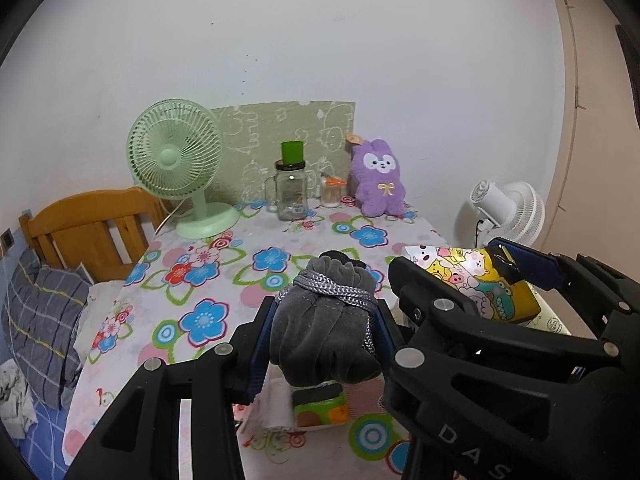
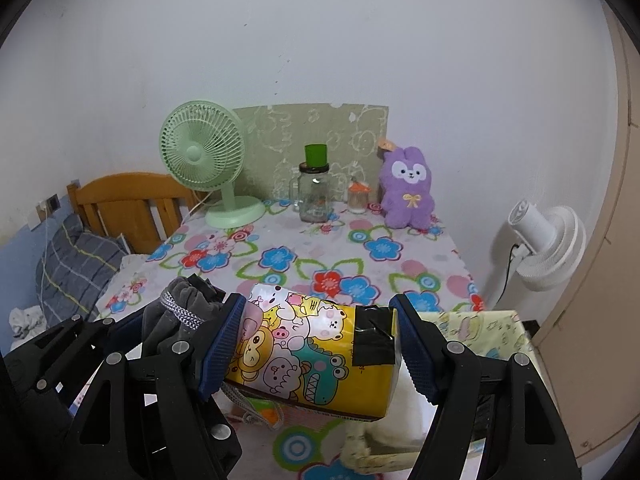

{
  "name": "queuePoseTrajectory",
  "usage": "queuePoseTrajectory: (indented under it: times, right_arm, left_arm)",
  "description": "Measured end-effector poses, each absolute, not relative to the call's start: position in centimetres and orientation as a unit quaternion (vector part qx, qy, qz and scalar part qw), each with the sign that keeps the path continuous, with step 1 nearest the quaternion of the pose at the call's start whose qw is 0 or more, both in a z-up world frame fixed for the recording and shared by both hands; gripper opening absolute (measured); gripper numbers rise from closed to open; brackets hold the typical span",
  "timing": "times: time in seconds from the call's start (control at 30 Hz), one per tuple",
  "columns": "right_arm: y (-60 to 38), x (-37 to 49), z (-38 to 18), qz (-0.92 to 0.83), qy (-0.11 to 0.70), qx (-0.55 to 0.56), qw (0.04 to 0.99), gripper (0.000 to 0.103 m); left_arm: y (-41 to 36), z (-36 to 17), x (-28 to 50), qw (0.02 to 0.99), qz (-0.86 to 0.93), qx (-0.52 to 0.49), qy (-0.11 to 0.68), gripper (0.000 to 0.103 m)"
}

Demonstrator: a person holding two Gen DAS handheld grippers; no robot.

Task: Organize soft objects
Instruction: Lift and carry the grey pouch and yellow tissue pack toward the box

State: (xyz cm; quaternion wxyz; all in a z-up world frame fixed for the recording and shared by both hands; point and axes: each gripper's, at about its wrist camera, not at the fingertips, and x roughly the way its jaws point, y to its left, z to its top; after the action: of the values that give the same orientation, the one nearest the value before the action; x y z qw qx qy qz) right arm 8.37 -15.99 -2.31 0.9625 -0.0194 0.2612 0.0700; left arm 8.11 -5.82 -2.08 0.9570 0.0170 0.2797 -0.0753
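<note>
My left gripper [image 1: 325,334] is shut on a grey cloth bundle [image 1: 320,332] tied with a grey cord, held above the near edge of the floral table [image 1: 240,288]. The bundle also shows at the left of the right wrist view [image 2: 176,320]. My right gripper [image 2: 320,344] is shut on a yellow cartoon-print tissue pack [image 2: 312,348] with black tape on it, held above the table; the pack also shows in the left wrist view [image 1: 476,280]. A purple plush rabbit [image 1: 378,178] sits against the wall at the table's back right, and shows in the right wrist view [image 2: 408,188].
A green desk fan [image 1: 176,164], a glass mug jar with a green cup on top [image 1: 291,184] and a small jar [image 1: 332,192] stand at the back. A pale patterned box [image 2: 480,332] lies below my right gripper. A white fan [image 2: 548,244] and a bed [image 1: 48,304] flank the table.
</note>
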Motion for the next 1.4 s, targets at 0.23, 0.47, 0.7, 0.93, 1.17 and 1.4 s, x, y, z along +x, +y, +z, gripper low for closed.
queuePoseTrajectory:
  times: [0.23,0.47,0.7,0.93,1.17,1.4]
  right_arm:
    - [-18.4,8.8,-2.0,0.059,0.258,-0.014,0.964,0.076]
    - [-20.9,9.5,-1.8,0.046,0.259,-0.007,0.965,0.076]
    - [-23.5,10.2,-2.1,0.029,0.262,0.000,0.964,0.076]
    - [-25.6,11.0,-2.8,0.016,0.269,0.008,0.963,0.076]
    - [-27.4,11.7,-3.9,0.003,0.280,0.014,0.960,0.076]
    - [-28.8,12.3,-5.1,-0.008,0.293,0.021,0.956,0.076]
  left_arm:
    - [-8.0,-1.8,8.9,0.956,-0.090,0.020,0.280,0.048]
    - [-10.4,-1.7,9.9,0.953,-0.109,0.025,0.282,0.048]
    - [-12.9,-2.2,10.8,0.950,-0.127,0.035,0.285,0.048]
    - [-15.1,-2.9,12.1,0.943,-0.143,0.044,0.296,0.048]
    - [-16.9,-4.1,13.4,0.934,-0.162,0.051,0.316,0.048]
    - [-18.4,-5.6,14.5,0.922,-0.172,0.065,0.340,0.050]
